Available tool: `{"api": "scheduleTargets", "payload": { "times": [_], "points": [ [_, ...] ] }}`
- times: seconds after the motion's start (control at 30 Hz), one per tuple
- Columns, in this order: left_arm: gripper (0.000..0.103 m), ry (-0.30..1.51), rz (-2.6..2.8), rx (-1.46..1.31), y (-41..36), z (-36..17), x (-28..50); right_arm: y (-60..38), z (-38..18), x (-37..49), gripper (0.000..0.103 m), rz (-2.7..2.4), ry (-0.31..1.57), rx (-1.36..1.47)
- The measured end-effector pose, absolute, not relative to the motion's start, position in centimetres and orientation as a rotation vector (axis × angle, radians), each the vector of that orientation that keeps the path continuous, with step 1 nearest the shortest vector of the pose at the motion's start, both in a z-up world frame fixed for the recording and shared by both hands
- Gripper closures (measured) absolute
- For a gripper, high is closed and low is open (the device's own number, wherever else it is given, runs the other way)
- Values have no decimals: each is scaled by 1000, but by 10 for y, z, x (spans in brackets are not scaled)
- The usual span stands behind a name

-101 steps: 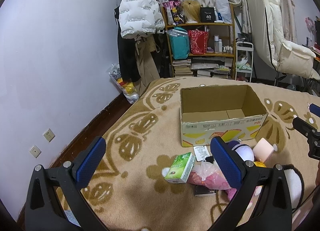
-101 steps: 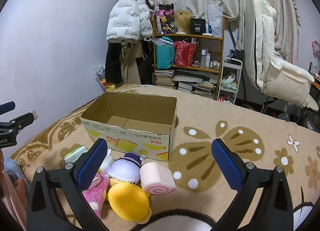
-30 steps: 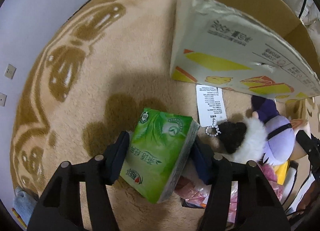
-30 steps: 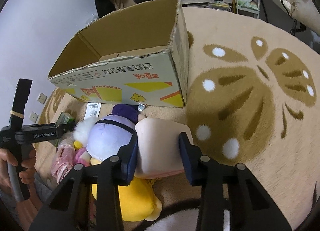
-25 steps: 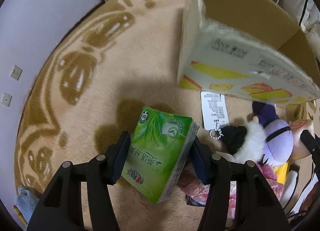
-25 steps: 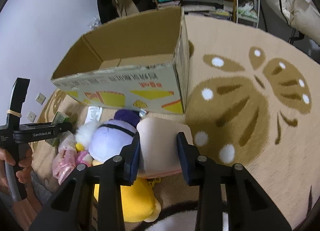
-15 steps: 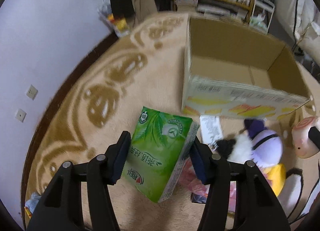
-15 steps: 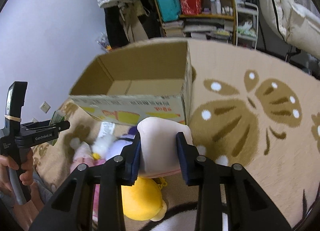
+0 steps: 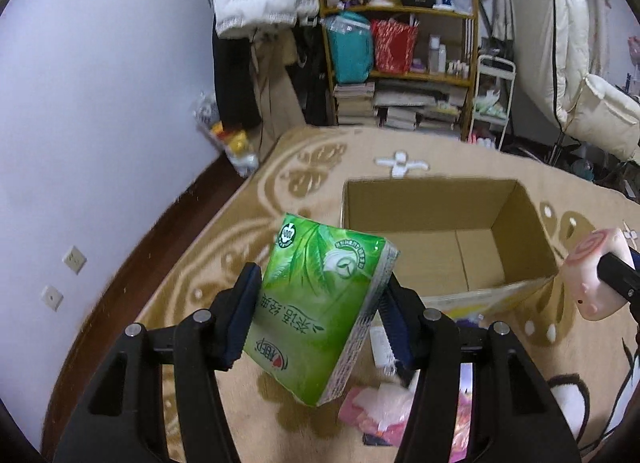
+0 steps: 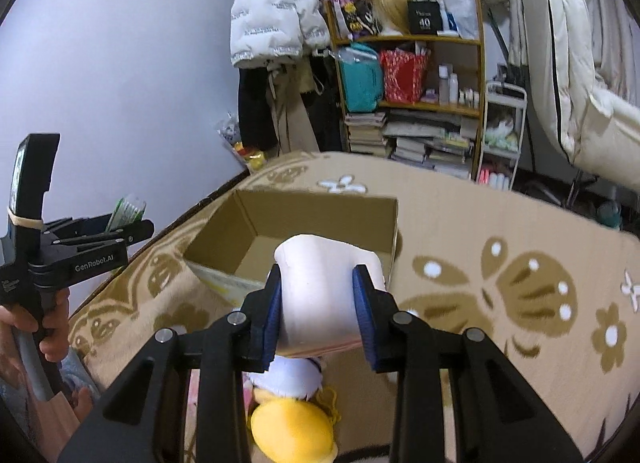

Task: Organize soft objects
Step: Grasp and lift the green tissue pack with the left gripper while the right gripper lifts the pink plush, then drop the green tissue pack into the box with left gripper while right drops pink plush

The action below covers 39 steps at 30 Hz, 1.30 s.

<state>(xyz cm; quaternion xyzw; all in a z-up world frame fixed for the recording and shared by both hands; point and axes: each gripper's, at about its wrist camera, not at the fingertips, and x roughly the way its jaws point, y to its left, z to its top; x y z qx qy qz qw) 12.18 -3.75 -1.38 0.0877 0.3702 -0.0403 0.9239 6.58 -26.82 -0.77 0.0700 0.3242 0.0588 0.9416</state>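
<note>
Cardboard box (image 9: 440, 231): empty, on the rug.
Left tongs (image 9: 318, 313): clenched on green tissue pack (image 9: 320, 311), raised beside box.
Right tongs (image 10: 318, 305): clenched on pink cushion (image 10: 320, 291), above near wall.
Remaining: yellow plush (image 10: 292, 431), pink bundle (image 9: 376, 411), unsorted.

Cardboard box (image 9: 440, 239) sits open on the rug (image 9: 328, 159), shelf unit (image 9: 400, 63) behind it by the wall. Tissue pack (image 9: 320, 315) up in front-left of box, roll-cake plush (image 10: 320, 295) front-right. Other plush toys (image 10: 292, 423) lie on rug before the box.
</note>
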Motion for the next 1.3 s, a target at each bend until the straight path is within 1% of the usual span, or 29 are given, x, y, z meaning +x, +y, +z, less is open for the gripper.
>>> {"api": "scheduleTargets", "payload": {
  "times": [0.23,0.43,0.67,0.9,1.07,1.3],
  "points": [
    [47,694,-120,212,-59,6,135,-267,5,89,68,125,626,108],
    [47,688,-154,217,-76,10,157,-266,5,111,68,133,617,89],
    [47,729,-175,223,-88,-3,180,-270,-2,132,67,135,621,83],
    [47,762,-222,196,-96,-14,194,-275,-21,151,67,153,642,99],
    [46,807,-244,171,-97,-32,203,-272,-36,156,66,181,664,114],
    [45,835,-244,173,-99,-46,209,-275,-52,161,61,203,704,160]
  ]
}}
